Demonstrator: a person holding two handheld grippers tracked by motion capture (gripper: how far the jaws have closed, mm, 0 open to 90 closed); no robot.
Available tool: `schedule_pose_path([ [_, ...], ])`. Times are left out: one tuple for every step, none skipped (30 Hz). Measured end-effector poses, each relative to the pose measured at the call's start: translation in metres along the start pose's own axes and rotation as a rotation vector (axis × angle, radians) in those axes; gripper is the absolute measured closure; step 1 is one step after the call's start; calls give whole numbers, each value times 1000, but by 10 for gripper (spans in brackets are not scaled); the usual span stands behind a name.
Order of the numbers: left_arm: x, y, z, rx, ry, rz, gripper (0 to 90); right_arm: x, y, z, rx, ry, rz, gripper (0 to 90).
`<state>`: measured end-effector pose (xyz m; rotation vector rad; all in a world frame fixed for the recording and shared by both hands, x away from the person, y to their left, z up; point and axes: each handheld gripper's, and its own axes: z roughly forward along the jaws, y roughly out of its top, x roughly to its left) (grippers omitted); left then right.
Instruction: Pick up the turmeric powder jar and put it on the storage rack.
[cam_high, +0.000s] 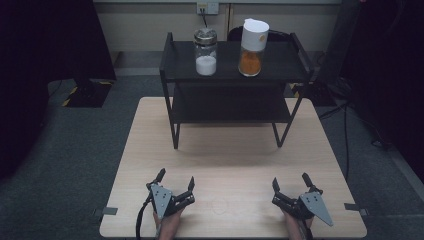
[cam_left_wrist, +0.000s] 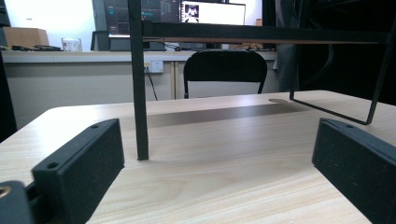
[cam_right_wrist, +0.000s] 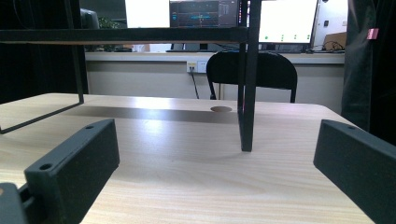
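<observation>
On top of rack (cam_high: 235, 75), two jars (cam_high: 205, 51) well away; both grippers (cam_high: 171, 187) (cam_high: 296, 187) wide, empty. Risk: knocking jars over through a clipped rack post.

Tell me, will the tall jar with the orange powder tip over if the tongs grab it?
Probably a little tippy: the orange-powder jar is tall and narrow and stands on the black shelf's top level. Its powder sits low, which likely steadies it. The clear wall looks smooth, so it may slip, and could break if dropped.
</observation>
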<state>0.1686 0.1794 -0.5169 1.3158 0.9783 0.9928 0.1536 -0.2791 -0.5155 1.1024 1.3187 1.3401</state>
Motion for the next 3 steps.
schedule_pose_path([
  [0,0,0,0,0,0,11,0,0,0,-1,1,0,0],
  [0,0,0,0,-1,0,3,-1,0,0,-2,8,2,0],
  [2,0,0,0,-13,0,1,-3,-1,0,-4,14,3,0],
])
